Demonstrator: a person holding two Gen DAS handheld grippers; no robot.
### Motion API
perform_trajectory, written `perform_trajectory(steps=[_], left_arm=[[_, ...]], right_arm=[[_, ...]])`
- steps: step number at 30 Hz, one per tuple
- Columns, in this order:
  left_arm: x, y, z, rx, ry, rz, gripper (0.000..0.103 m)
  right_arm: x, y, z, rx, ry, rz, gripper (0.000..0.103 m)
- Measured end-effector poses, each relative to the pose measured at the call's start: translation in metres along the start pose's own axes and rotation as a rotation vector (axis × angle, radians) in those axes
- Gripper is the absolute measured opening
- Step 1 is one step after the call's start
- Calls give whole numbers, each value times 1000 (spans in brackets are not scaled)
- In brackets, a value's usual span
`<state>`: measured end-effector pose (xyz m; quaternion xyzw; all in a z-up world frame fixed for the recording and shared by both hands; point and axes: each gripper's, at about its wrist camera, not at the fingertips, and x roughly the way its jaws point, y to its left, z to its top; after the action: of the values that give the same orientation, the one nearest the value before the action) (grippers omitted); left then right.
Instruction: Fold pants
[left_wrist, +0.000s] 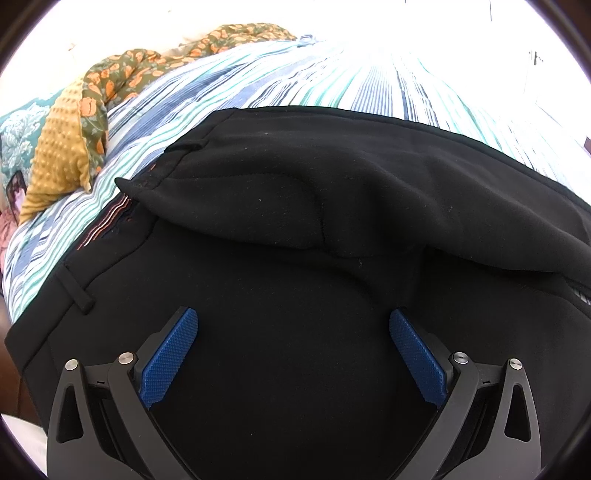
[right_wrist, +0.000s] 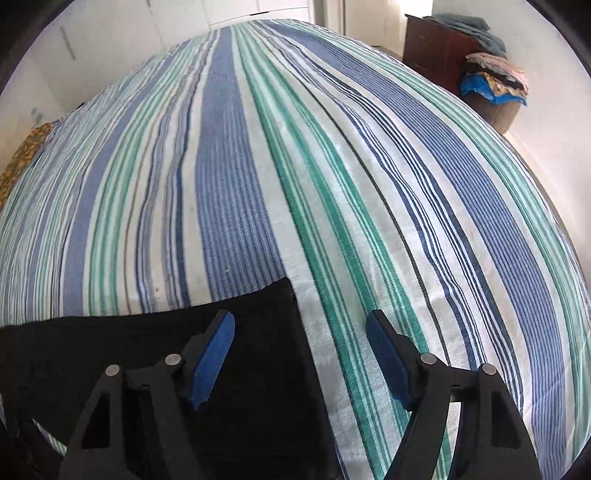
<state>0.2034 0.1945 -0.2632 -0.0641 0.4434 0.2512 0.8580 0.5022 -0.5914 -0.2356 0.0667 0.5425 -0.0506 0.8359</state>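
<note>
Merely soft black pants (left_wrist: 332, 192), striped bedspread (right_wrist: 258, 166)

Striped bedspread (right_wrist: 258, 166) — floral cloth (left_wrist: 122, 70), mustard cushion (left_wrist: 62, 147), dark wooden dresser (right_wrist: 436, 48).

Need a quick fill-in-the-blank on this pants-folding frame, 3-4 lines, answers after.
1. The pants are ____ in colour.
2. They lie on a bedspread patterned with ____.
3. Both the left tongs and the right tongs stand ____, gripping nothing.
4. The pads on the tongs are ____ in colour.

Missing words: black; stripes; open; blue
</note>
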Motion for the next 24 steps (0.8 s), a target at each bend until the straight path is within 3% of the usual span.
perform_trajectory(steps=[1, 2, 3, 5, 9, 13, 15, 17, 20, 22, 23, 24], left_arm=[[0, 0, 0, 0, 0, 0, 102], [0, 0, 0, 0, 0, 0, 102], [0, 0, -1, -1, 0, -1, 102], [-1, 0, -1, -4, -1, -5, 102], [-1, -1, -2, -5, -2, -6, 103], [-2, -2, -2, -2, -4, -2, 103], [-2, -1, -2, -3, -5, -3, 103], [-2, -1, -2, -3, -5, -4, 102], [-2, -1, -2, -3, -4, -3, 102], [-2, -1, -2, -3, -4, -2, 102], [-2, -2, -2, -3, -5, -2, 102], [-2, -1, -2, -2, -5, -1, 102]], right_arm=[[5, -3, -1, 36, 10, 19, 62], [9, -3, -1, 47, 14, 49, 38], [6, 1, -2, 33, 0, 76, 25], [-13, 14, -10, -27, -61, 80, 10], [-83, 38, -52, -168, -196, 196, 4], [-170, 56, -130, -350, -299, 288, 1], [-202, 51, -175, -376, -307, 297, 1], [-212, 36, -205, -359, -290, 243, 1], [-191, 0, -230, -264, -180, 102, 4], [-179, -24, -230, -201, -137, 48, 21], [-175, -29, -226, -184, -134, 68, 53], [-173, -32, -219, -171, -143, 104, 72]])
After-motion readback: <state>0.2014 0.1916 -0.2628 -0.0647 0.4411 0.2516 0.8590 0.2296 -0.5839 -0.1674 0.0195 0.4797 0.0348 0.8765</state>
